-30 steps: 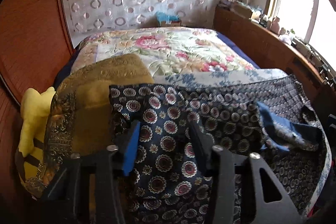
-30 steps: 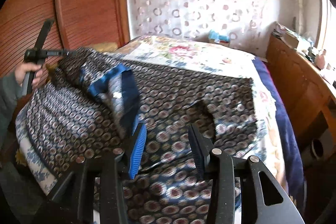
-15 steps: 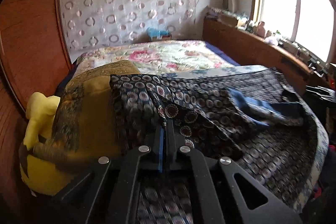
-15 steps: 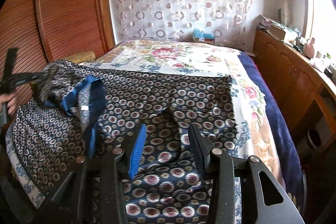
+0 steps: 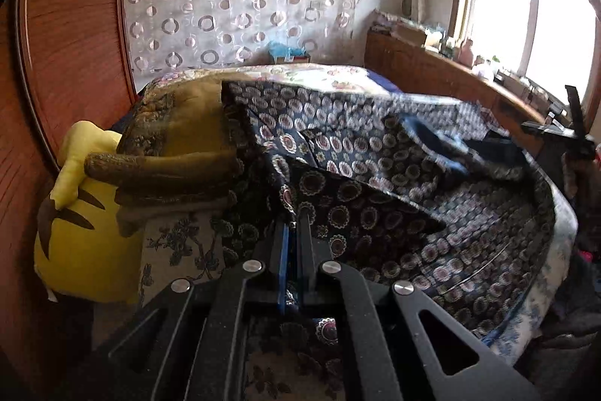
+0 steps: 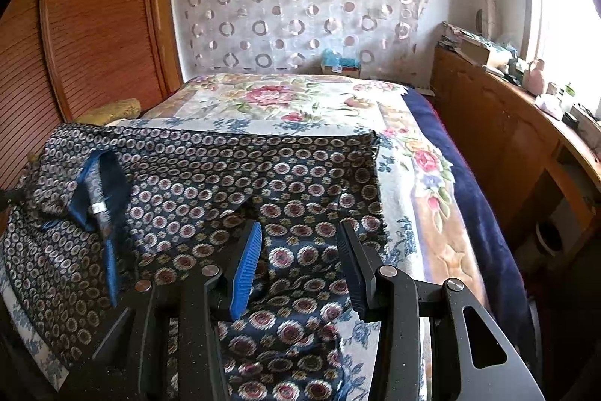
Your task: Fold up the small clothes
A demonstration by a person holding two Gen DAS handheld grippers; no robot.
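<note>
Fold step in hand: left gripper [image 5: 294, 213] clamped on the dark circle-patterned fabric garment [image 6: 225, 175] spread on the bed [image 6: 413, 153]. Right gripper [image 6: 300, 250] half-open, empty, above cloth. Next: carry the pinched edge across, evenly.

Daylit, blown-out window [image 5: 556, 25] (right side), fisheye edges

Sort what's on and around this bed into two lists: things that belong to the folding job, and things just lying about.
Part of the job:
patterned garment
left gripper, shut on the garment's edge
right gripper, jaws open above it

Lying about:
yellow plush toy
olive cushion
floral bedspread
blue box
</note>
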